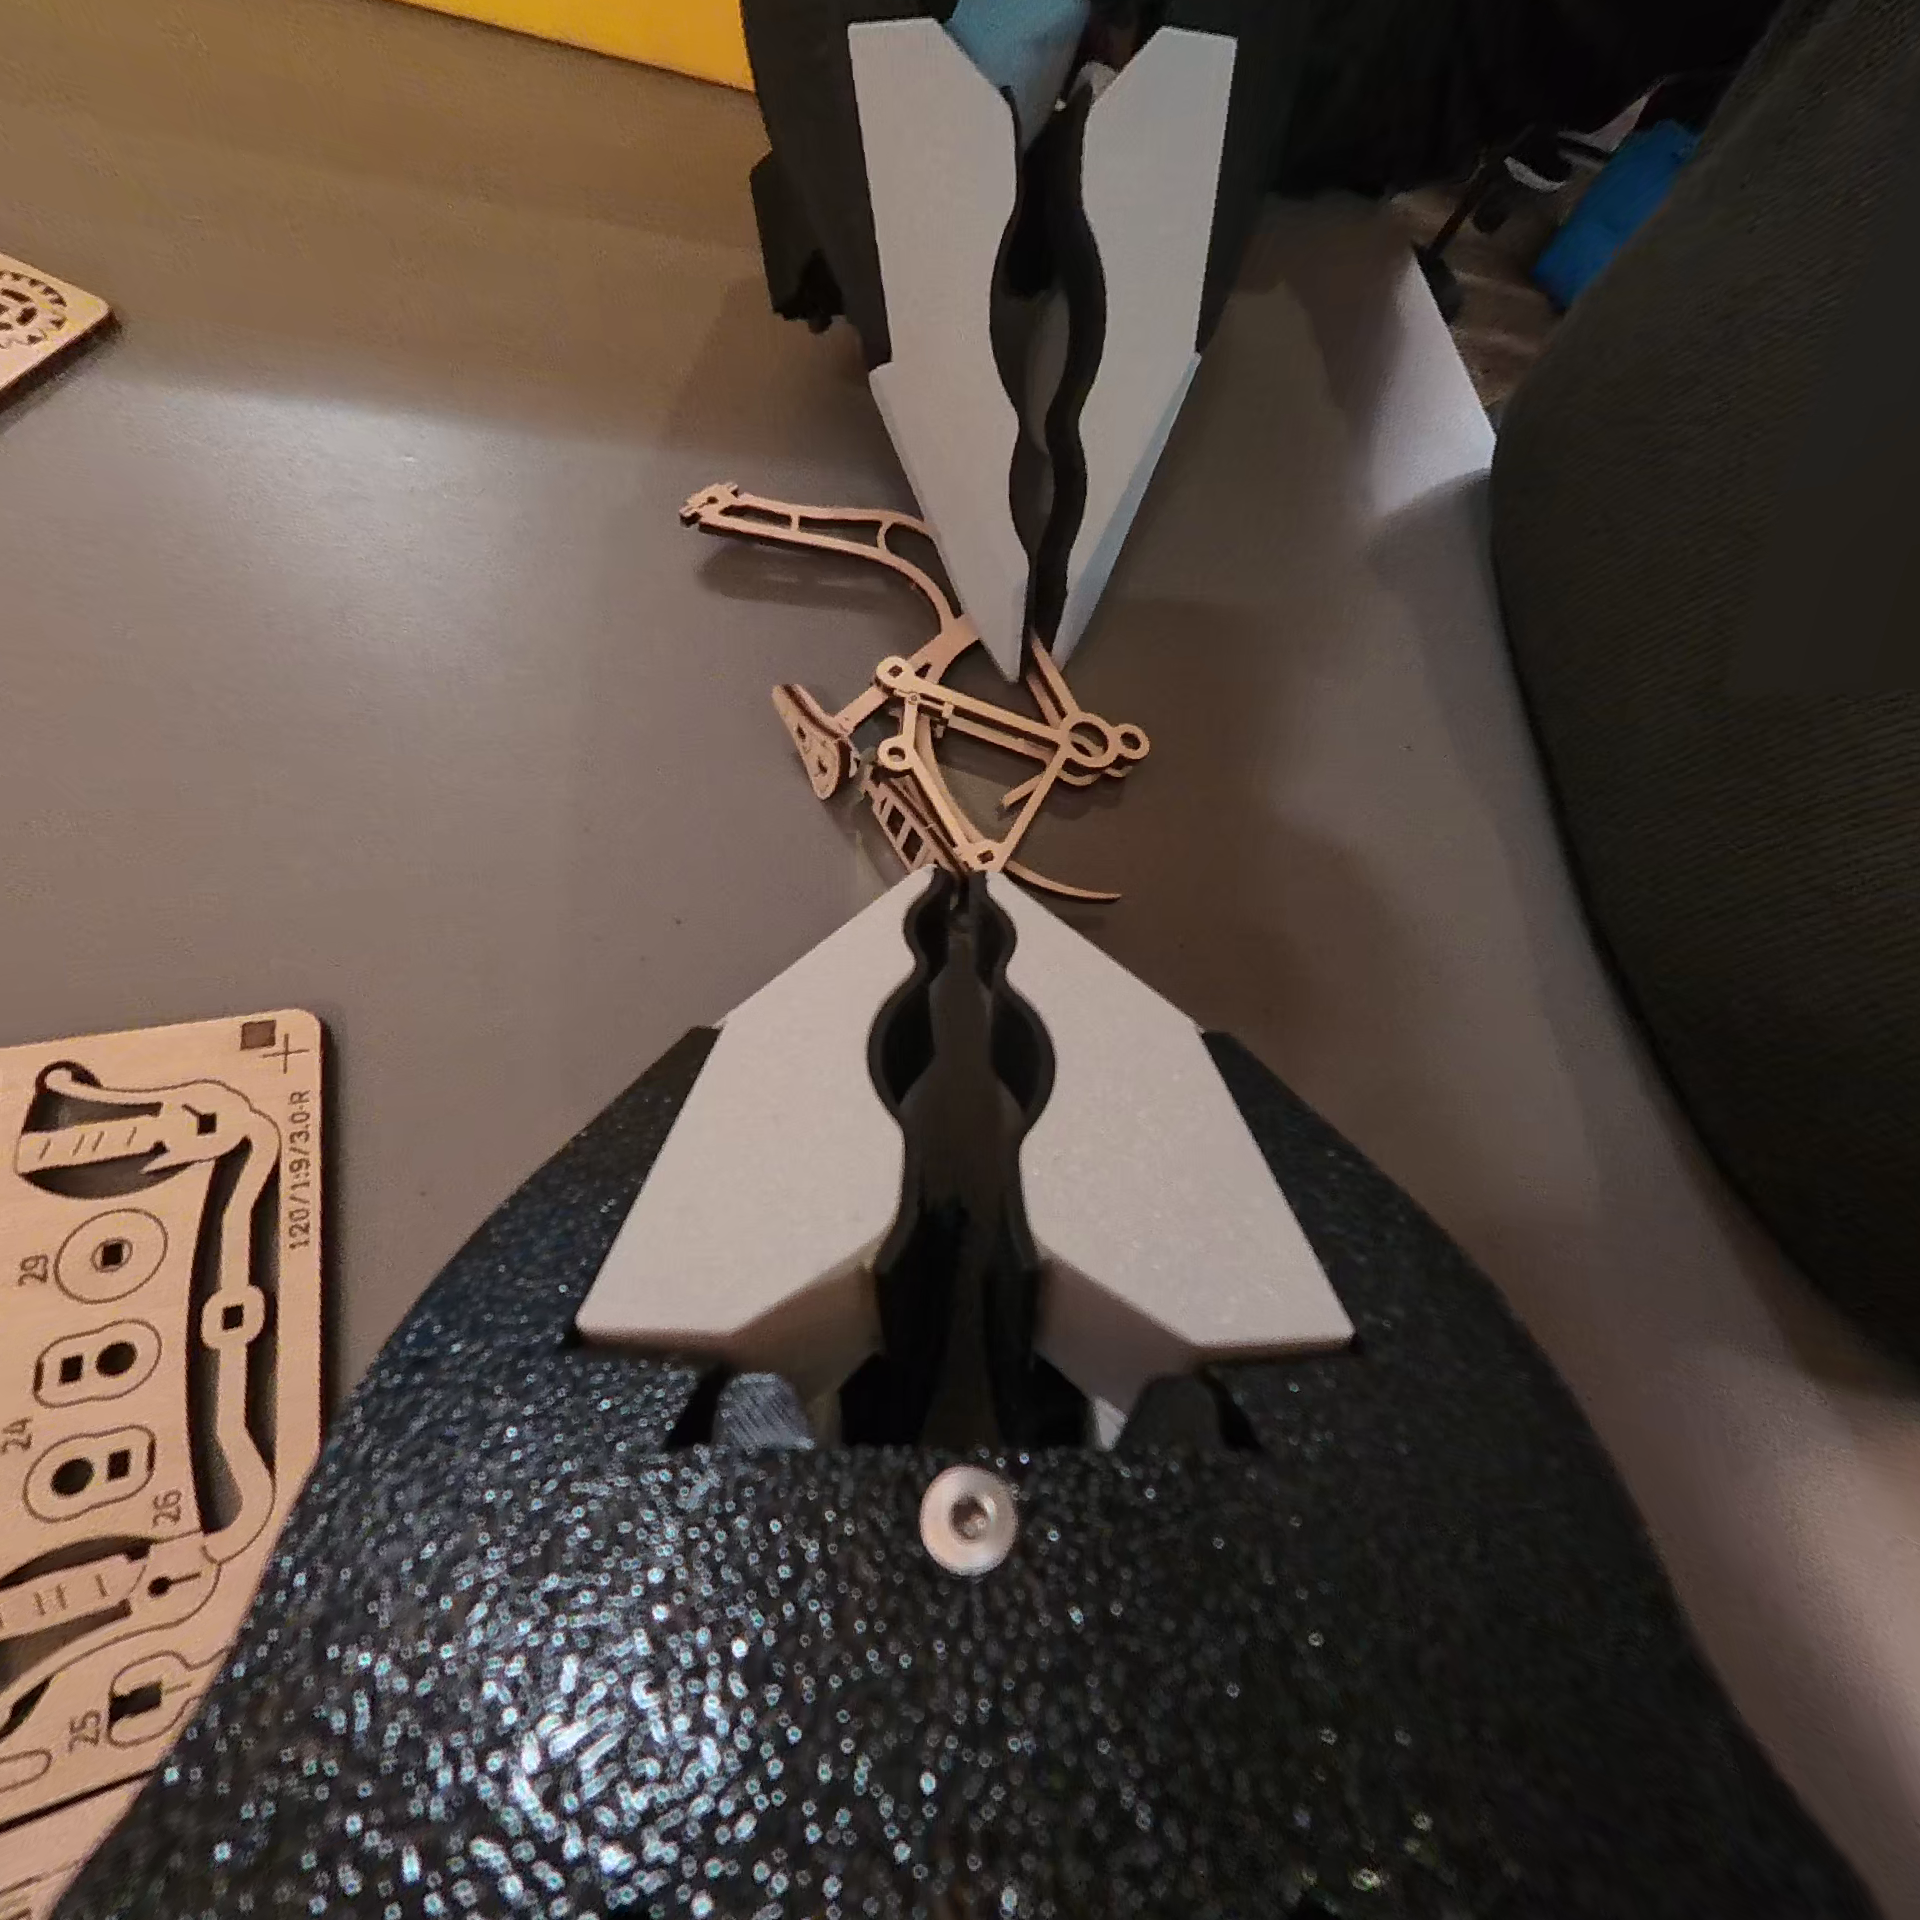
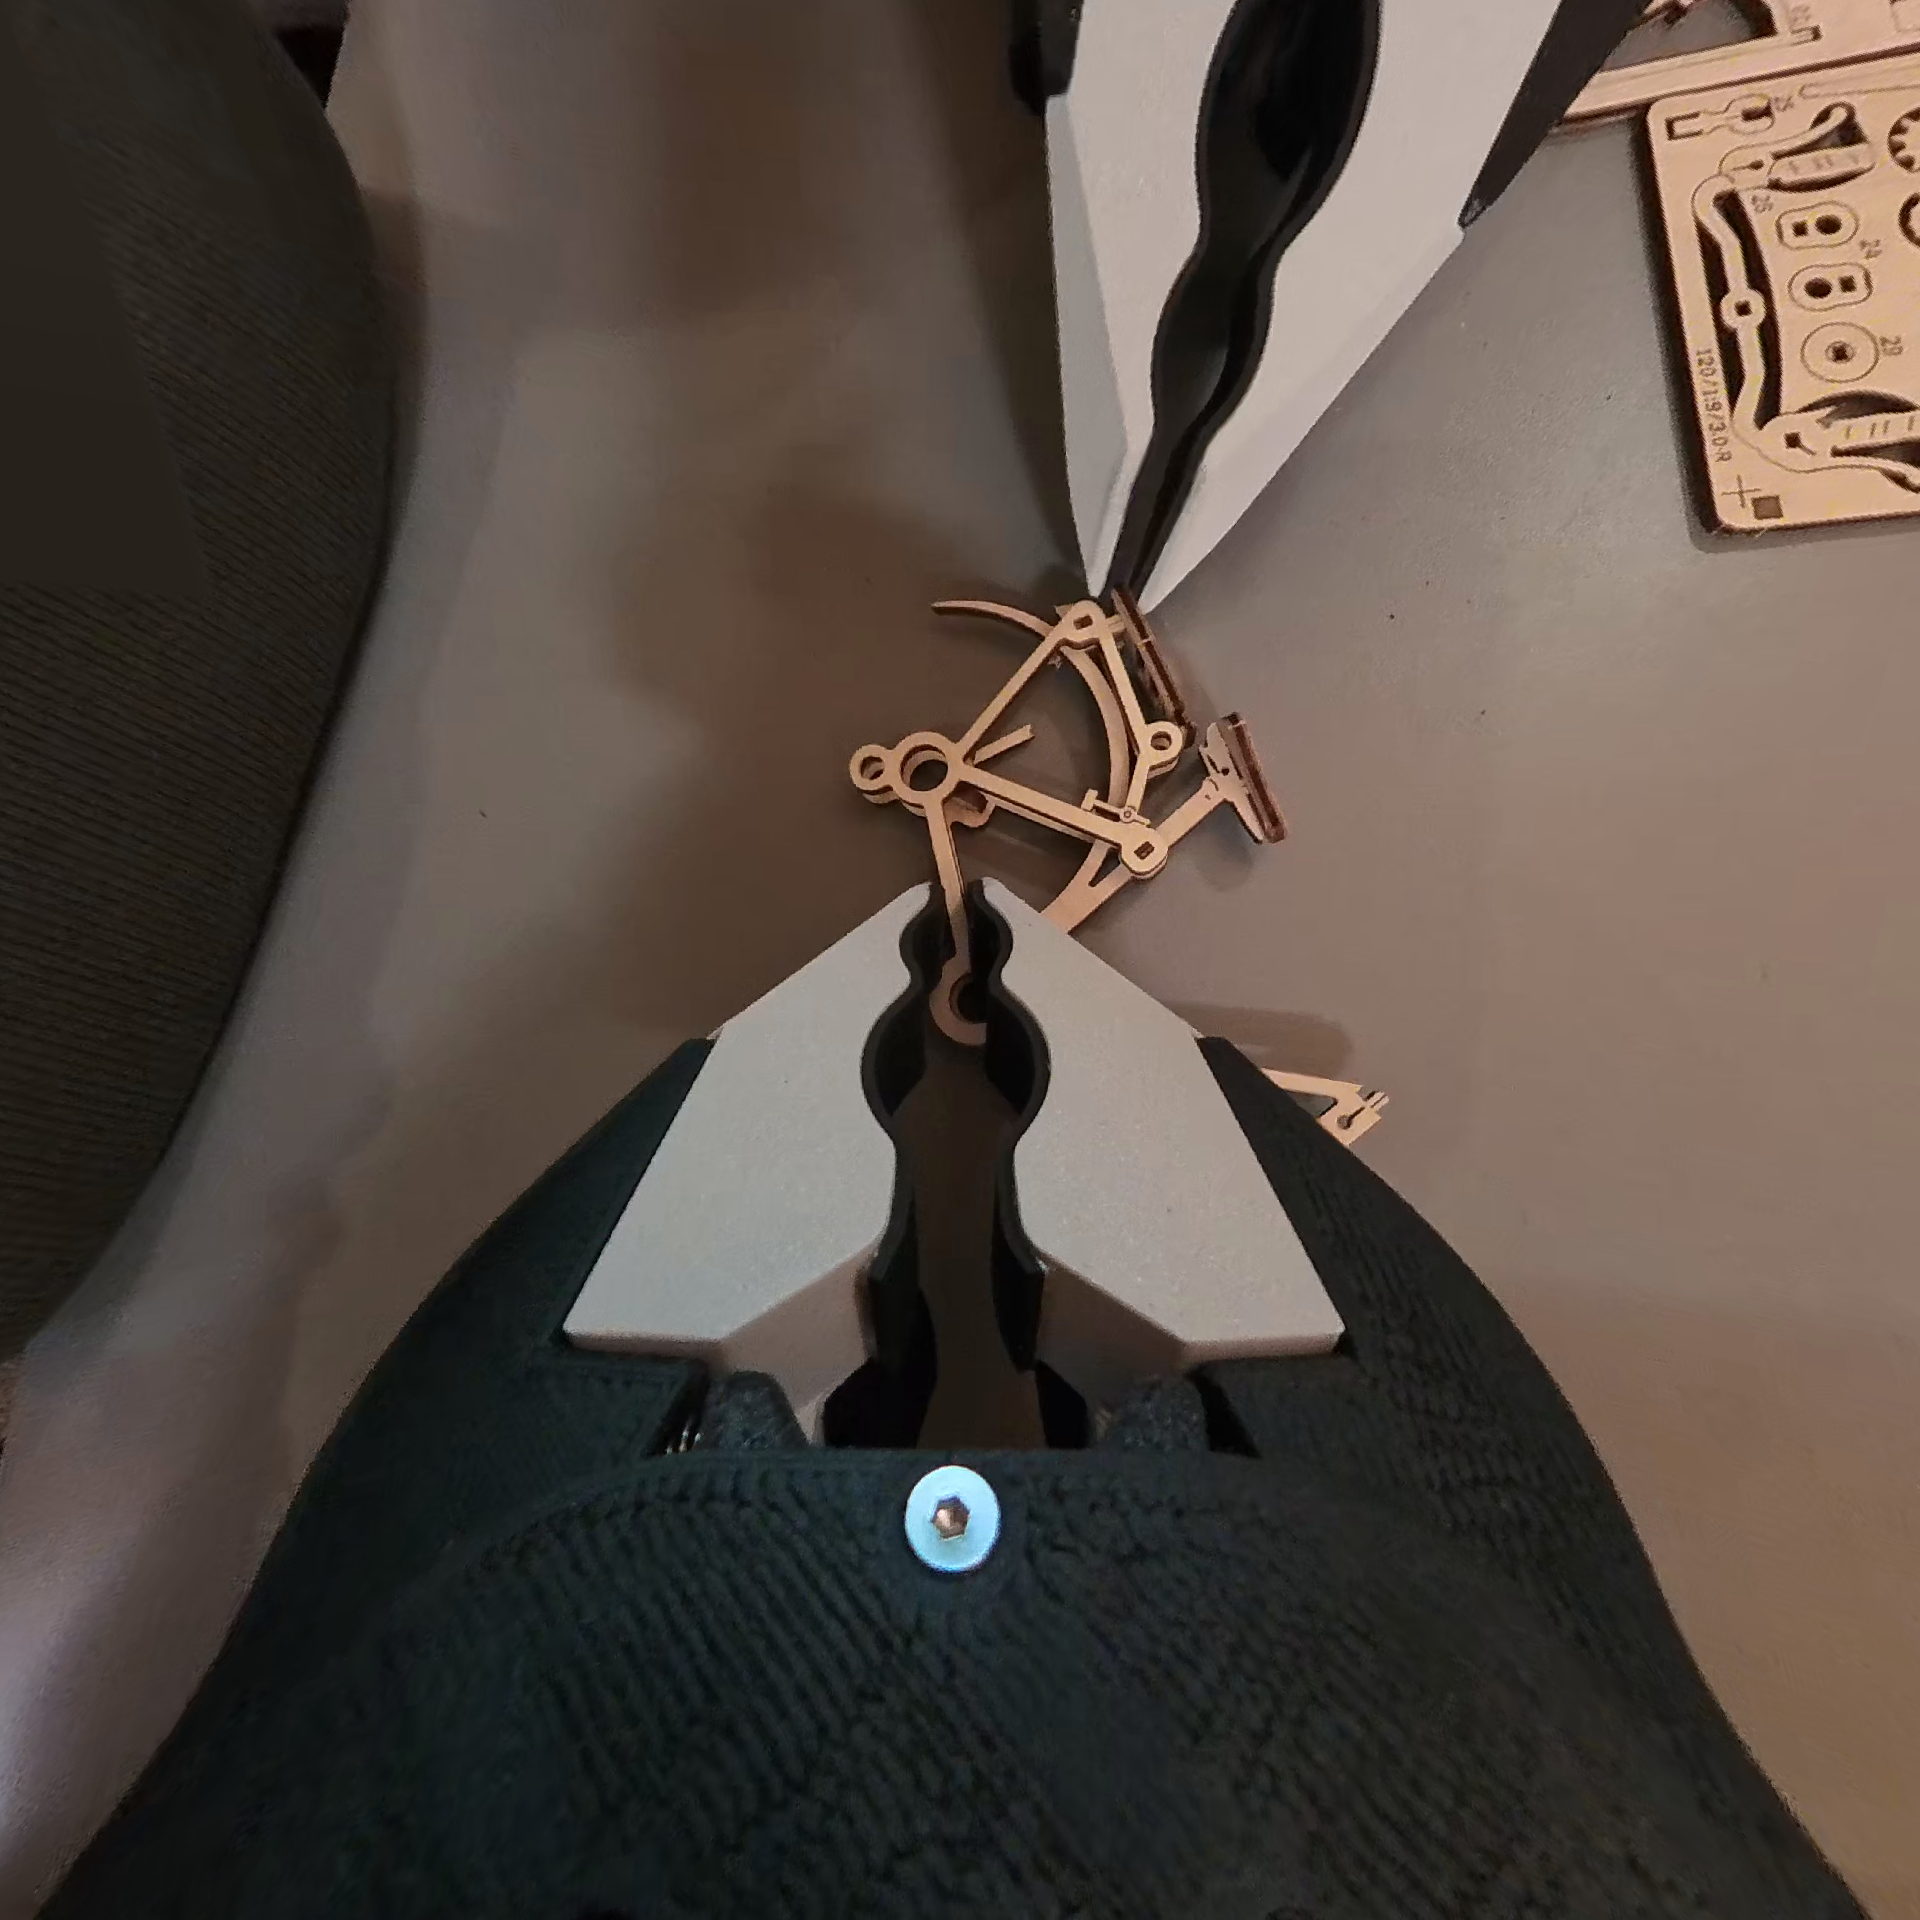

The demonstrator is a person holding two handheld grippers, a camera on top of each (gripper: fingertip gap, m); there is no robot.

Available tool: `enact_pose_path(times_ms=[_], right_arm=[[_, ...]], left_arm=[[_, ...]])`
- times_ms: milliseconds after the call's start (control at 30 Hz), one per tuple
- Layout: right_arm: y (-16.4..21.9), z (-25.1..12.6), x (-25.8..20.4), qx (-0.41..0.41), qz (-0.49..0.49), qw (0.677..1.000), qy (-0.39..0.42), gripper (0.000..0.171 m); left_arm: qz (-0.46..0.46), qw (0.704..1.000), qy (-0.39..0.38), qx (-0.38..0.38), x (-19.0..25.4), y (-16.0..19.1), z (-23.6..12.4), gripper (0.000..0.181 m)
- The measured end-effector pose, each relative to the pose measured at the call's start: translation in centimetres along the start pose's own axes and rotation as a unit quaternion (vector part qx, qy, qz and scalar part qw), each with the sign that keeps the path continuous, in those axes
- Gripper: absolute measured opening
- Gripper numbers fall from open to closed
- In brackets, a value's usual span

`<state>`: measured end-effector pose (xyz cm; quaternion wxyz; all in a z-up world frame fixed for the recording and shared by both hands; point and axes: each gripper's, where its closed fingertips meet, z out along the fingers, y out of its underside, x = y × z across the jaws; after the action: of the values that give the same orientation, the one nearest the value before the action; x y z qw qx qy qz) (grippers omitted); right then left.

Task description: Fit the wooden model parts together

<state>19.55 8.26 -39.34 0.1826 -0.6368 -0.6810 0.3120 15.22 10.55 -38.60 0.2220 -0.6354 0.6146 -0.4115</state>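
A small wooden model (image 1: 966, 748), a bicycle-like frame of thin laser-cut struts, is held just above the grey table between both grippers. My left gripper (image 1: 956, 883) is shut on one corner of the frame. It also shows in the right wrist view (image 2: 1117, 584), coming in from the top. My right gripper (image 2: 956, 891) is shut on a thin strut with a ring end (image 2: 951, 997) of the same model (image 2: 1039, 769). It shows in the left wrist view (image 1: 1029, 665), pointing down from the top. A long curved arm of the model (image 1: 790, 530) sticks out to the left.
A wooden parts sheet (image 1: 135, 1351) lies at the left, and another sheet corner (image 1: 42, 322) lies farther back. The sheet also shows at the upper right of the right wrist view (image 2: 1787, 312). A dark cushion (image 1: 1714, 727) borders the table. A yellow thing (image 1: 665, 31) is at the back. The tips of one gripper are about 6 centimetres away from the tips of the other.
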Motion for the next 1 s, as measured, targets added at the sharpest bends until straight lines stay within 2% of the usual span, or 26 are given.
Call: enact_pose_path(times_ms=[467, 700, 1000], right_arm=[[0.0, 0.1, -0.5, -0.015, -0.014, 1.000, 0.000, 0.002], [0.0, 0.2, -0.5, -0.019, -0.013, 1.000, 0.006, 0.002], [0.0, 0.2, -0.5, -0.014, -0.009, 1.000, 0.005, 0.002]], left_arm=[[0.014, 1.000, -0.006, 0.000, 0.1, 0.0, 0.0, 0.001], [0.003, 1.000, 0.014, -0.002, 0.5, 0.1, 0.0, 0.002], [0.016, 0.998, 0.059, 0.005, 1.8, 0.2, -0.7, 0.018]])
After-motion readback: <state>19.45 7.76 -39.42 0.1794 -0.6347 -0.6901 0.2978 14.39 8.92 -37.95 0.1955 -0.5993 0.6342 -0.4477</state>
